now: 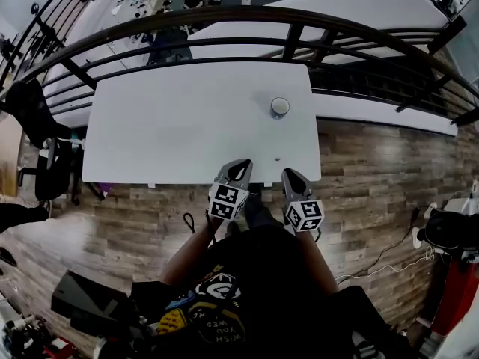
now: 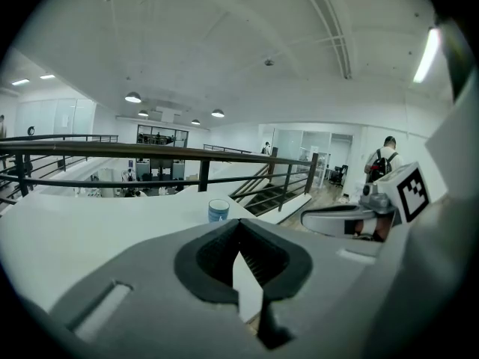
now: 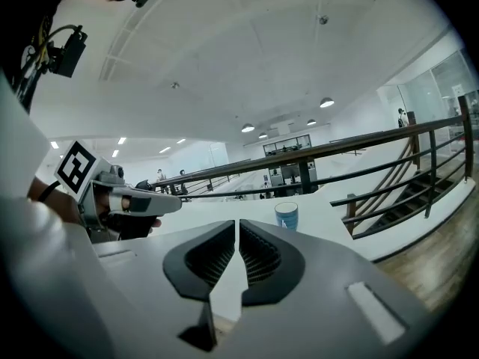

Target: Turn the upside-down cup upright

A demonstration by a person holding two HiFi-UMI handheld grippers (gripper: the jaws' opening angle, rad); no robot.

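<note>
On the white table (image 1: 172,126), toward its far right side: a small blue and white cup (image 1: 280,106), all alone, well apart from both grippers. Down at the near edge of the table, side by side: left gripper (image 1: 241,163) and right gripper (image 1: 290,172). Left jaws pressed together, nothing between. Right jaws together too, just a thin slit, nothing inside. Beyond the far side, a dark railing (image 1: 224,17). Below, a wooden floor (image 1: 374,170).

- Open tabletop (image 1: 179,126) fills the frame's centre and left
- One cup (image 1: 280,106) stands right of centre, near the far edge
- A dark railing (image 1: 247,10) bars the top
</note>
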